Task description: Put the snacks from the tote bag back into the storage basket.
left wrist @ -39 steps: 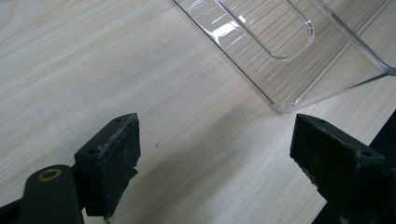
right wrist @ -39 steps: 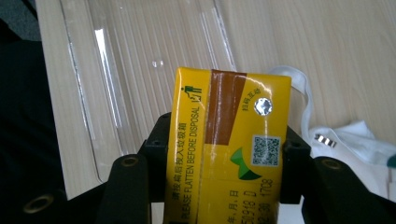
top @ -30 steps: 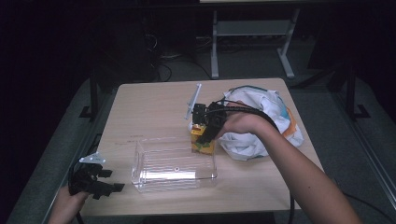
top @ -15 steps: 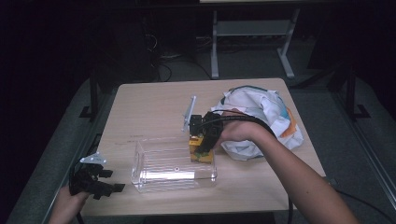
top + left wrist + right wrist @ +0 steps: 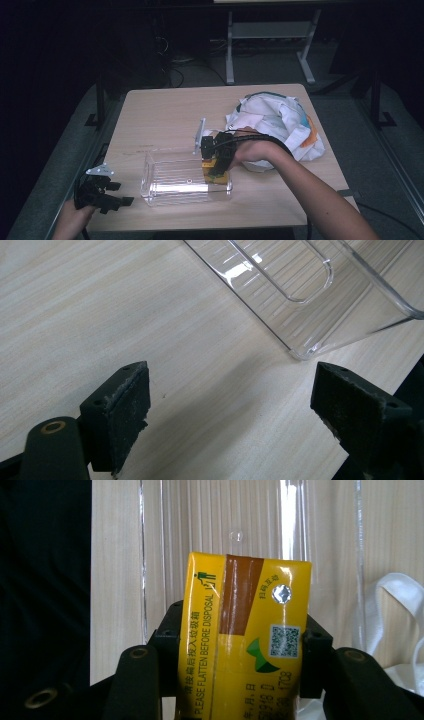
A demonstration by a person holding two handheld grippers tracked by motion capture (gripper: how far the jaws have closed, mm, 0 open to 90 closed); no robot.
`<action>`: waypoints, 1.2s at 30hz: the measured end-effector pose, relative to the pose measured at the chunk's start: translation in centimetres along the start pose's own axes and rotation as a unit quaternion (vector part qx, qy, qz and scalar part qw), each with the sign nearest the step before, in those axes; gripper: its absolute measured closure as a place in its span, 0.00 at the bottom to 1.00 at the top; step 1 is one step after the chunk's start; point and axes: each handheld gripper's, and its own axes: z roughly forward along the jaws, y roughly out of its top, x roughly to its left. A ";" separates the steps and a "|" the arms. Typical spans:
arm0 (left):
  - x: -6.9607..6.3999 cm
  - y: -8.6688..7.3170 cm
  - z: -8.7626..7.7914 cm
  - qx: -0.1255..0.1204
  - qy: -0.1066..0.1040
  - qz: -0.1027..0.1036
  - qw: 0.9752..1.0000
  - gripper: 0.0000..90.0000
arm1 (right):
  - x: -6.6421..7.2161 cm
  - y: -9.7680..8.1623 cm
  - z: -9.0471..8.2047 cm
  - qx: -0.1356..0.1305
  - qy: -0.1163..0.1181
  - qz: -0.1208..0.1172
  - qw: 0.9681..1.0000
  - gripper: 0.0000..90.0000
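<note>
Since a second ago the right hand-held gripper (image 5: 218, 170) has come down and toward the near side of the tabletop (image 5: 165, 115), carrying the yellow carton (image 5: 216, 175) from beside the white bag (image 5: 275, 125) to the right end of the clear plastic bin (image 5: 185, 180); the left hand-held gripper (image 5: 102, 195) has stayed put at the near left corner. From the high view, the carton sits low at the bin's right end, seemingly just inside the wall, though I cannot tell whether it touches the bottom. The left gripper view shows its jaws spread wide over bare wood with nothing between them, the bin's corner (image 5: 300, 300) just ahead. The right gripper view shows the jaws pinching the carton (image 5: 245, 640) by both flat sides, with the bin's ribbed floor (image 5: 200, 530) beyond. To finish well, I'd lower it straight until it rests flat, keep clear of the wall, then open without dragging; the idle left one could steady the light bin.
</note>
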 end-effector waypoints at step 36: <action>-0.2 0.1 0.1 0.003 -0.002 -0.002 1.000 0.18 | 1.8 -1.0 3.4 0.014 0.009 -0.036 0.999 0.57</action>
